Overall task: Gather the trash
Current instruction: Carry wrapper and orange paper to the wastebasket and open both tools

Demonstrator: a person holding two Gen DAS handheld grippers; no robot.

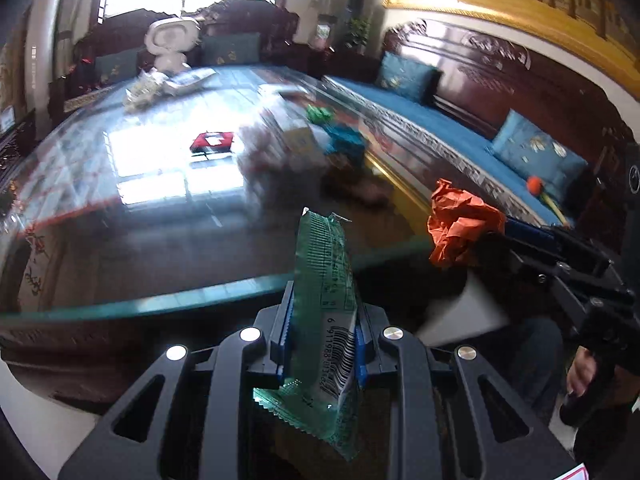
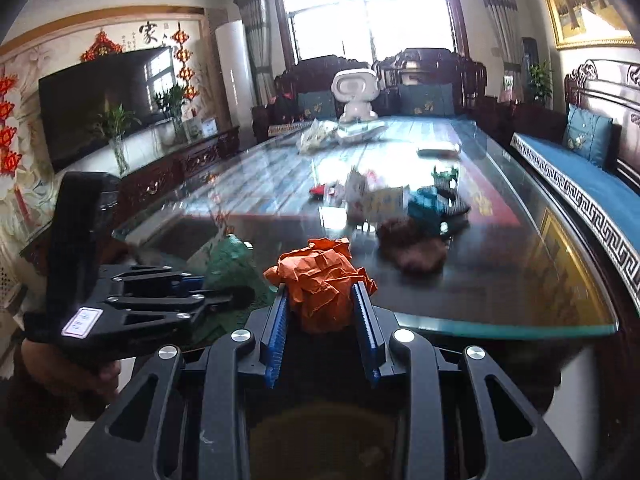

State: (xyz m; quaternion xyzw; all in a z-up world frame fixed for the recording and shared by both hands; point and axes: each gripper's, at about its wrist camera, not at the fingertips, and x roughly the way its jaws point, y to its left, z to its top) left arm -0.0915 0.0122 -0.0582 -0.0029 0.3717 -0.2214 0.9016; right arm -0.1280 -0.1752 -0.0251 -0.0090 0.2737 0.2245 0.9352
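In the left wrist view, the clutter mid-table is motion-blurred; the left gripper (image 1: 322, 316) is clamped on a green wrapper (image 1: 330, 280) standing upright between its jaws, off the glass table's (image 1: 120, 208) near edge. In the right wrist view, the wrapper is mostly hidden; the right gripper (image 2: 324, 312) pinches a crumpled orange paper (image 2: 320, 280) between its jaws, above that near edge.

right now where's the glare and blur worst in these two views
Left wrist view: window glare whitens the glass tabletop, and the trash pile is smeared, while the green wrapper stays sharp. Right wrist view: the window is blown out; the orange paper is crisp.
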